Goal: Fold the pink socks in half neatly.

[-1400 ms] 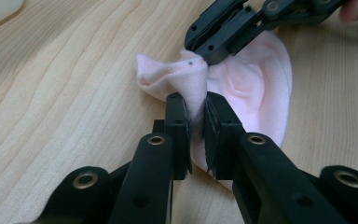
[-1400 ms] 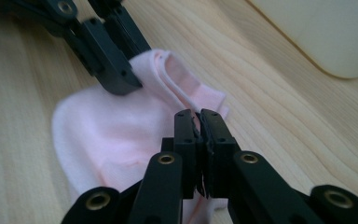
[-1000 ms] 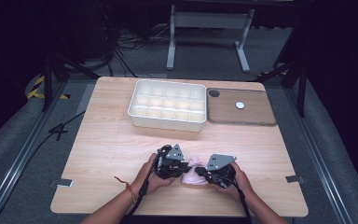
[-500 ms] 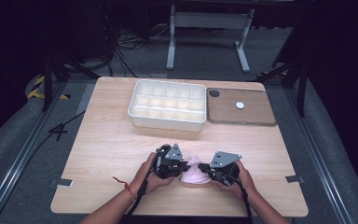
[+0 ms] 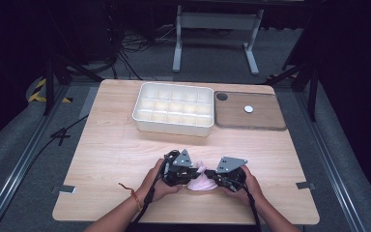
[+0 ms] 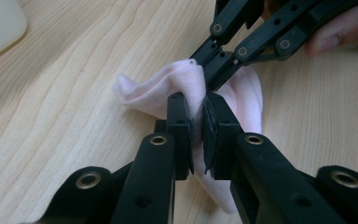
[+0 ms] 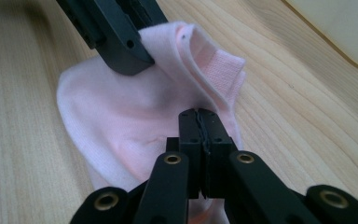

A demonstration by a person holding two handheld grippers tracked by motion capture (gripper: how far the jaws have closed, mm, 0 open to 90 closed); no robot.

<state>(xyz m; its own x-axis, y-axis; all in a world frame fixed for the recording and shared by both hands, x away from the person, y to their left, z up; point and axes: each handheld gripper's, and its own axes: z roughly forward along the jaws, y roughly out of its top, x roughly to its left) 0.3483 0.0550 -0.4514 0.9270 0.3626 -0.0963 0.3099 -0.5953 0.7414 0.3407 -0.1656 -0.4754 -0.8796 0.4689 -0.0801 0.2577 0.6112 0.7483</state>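
1. The right tool (image 5: 211, 179) has been drawn slightly away from the left tool (image 5: 189, 175), so the gap between them is seen wider than a second ago.
2. The pink sock (image 5: 202, 181), pinched by both tools, has been spread out between them; more of it is now shown on the worktop (image 5: 116, 159).
3. The right hand (image 5: 244, 186) has been shifted a little outward.
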